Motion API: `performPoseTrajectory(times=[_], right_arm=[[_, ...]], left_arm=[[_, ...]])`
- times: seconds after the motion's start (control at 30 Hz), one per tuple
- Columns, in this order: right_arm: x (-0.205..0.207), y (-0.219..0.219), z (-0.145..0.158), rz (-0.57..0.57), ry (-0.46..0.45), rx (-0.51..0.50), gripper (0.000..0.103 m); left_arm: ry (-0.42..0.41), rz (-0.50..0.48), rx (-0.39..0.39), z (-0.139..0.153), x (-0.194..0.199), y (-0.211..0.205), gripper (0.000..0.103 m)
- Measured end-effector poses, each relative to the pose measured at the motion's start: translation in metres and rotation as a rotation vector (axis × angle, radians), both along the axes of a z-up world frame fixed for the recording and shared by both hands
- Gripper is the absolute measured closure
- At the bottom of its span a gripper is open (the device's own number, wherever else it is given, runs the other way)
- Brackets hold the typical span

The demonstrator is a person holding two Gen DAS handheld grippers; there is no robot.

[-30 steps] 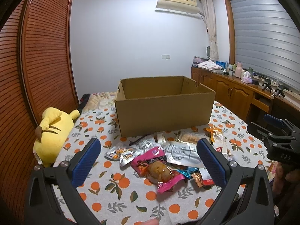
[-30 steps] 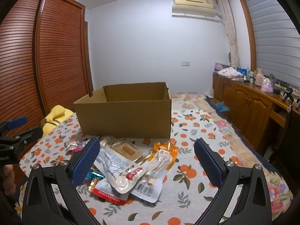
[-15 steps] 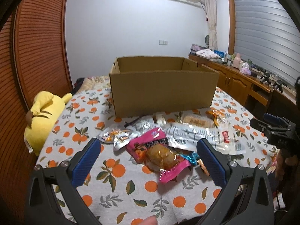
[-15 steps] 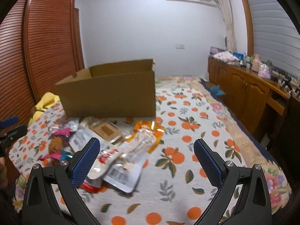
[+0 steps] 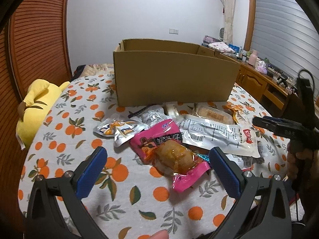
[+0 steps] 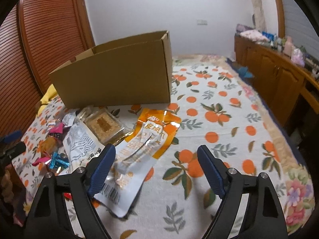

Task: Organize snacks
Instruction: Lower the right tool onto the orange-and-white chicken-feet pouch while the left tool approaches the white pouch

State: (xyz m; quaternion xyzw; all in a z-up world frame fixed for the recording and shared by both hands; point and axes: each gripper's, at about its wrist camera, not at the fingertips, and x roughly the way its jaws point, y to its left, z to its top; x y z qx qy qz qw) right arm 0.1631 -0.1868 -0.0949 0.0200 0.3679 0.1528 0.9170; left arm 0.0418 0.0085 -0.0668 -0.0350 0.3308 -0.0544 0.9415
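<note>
Both tools stand with their jaws wide apart and grip nothing. Left tool (image 5: 157, 164) hovers just above the pink snack pouch (image 5: 169, 151), which lies between its blue pads on the orange-print bedspread (image 5: 83, 131). Right tool (image 6: 156, 166) hangs over the orange-and-white packet (image 6: 142, 149), its left pad just over that packet's edge.

By my judgement the sorting has barely begun: the snacks lie in a loose heap in front of the cardboard box (image 5: 175, 79), among them a silver packet (image 5: 215, 137) and a clear-wrapped biscuit block (image 6: 104, 124). What shows of the box's inside looks bare, though its floor is hidden behind the front wall.

Next, each tool likely needs to drop onto its packet, close on a flat edge, then lift it over the box wall.
</note>
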Motion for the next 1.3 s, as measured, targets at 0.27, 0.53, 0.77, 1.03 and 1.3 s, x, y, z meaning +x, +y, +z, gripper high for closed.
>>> performPoseTrajectory(times=[0.27, 0.53, 0.77, 1.03, 1.3], right_arm=[[0.038, 0.016, -0.014, 0.062, 0.155, -0.006, 0.024], [0.05, 0.032, -0.016, 0.118, 0.168, -0.134, 0.026], [0.046, 0.016, -0.014, 0.131, 0.157, -0.18, 0.051], [0.041, 0.011, -0.017, 0.134, 0.112, -0.179, 0.051], [0.039, 0.015, -0.02, 0.128, 0.072, -0.196, 0.049]], left_arm=[[0.038, -0.035, -0.026, -0.002, 0.023, -0.016, 0.0], [0.091, -0.082, -0.039, 0.0, 0.049, -0.048, 0.001], [0.153, -0.109, -0.032, -0.005, 0.066, -0.07, 0.003], [0.227, -0.103, -0.034, -0.016, 0.079, -0.076, 0.007], [0.265, -0.102, 0.034, -0.024, 0.091, -0.092, 0.002]])
